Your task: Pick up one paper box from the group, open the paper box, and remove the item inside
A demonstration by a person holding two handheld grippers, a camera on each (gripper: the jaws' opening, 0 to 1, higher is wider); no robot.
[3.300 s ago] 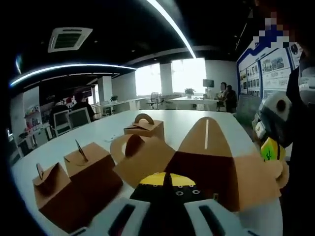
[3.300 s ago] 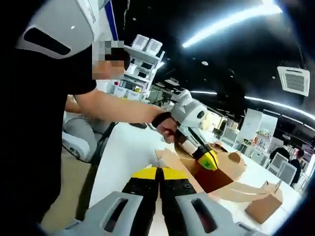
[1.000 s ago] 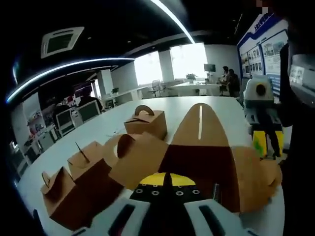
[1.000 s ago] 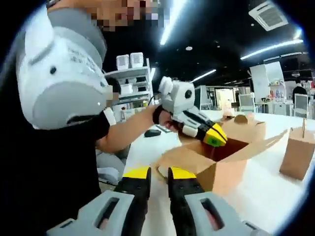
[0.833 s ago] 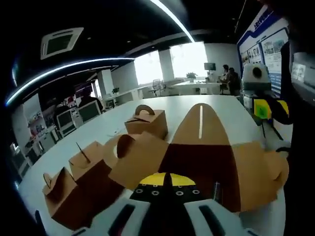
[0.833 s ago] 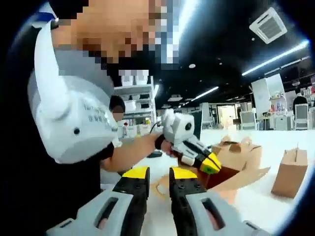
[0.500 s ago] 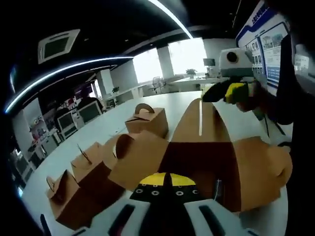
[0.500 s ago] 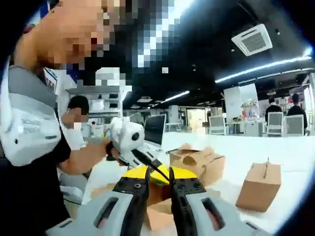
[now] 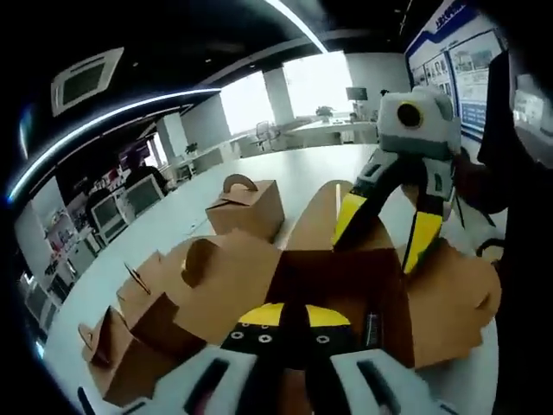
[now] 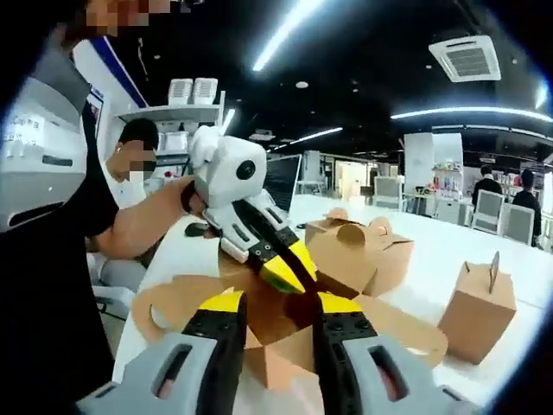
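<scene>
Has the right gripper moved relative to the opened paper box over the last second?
Yes. In the left gripper view the right gripper has swung in from beside the opened paper box to hover over its interior.

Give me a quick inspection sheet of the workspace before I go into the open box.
Surface: white table.
Job's things: open paper box, flaps spread; dark slim item inside, unclear. Closed paper boxes behind and beside.
Clutter: nothing seen.
Grippers: left hand-held gripper shut at the open box's near edge; right hand-held gripper open above the box.
Cables: nothing seen.
Surroundings: office, ceiling lights, seated people, wall posters.
</scene>
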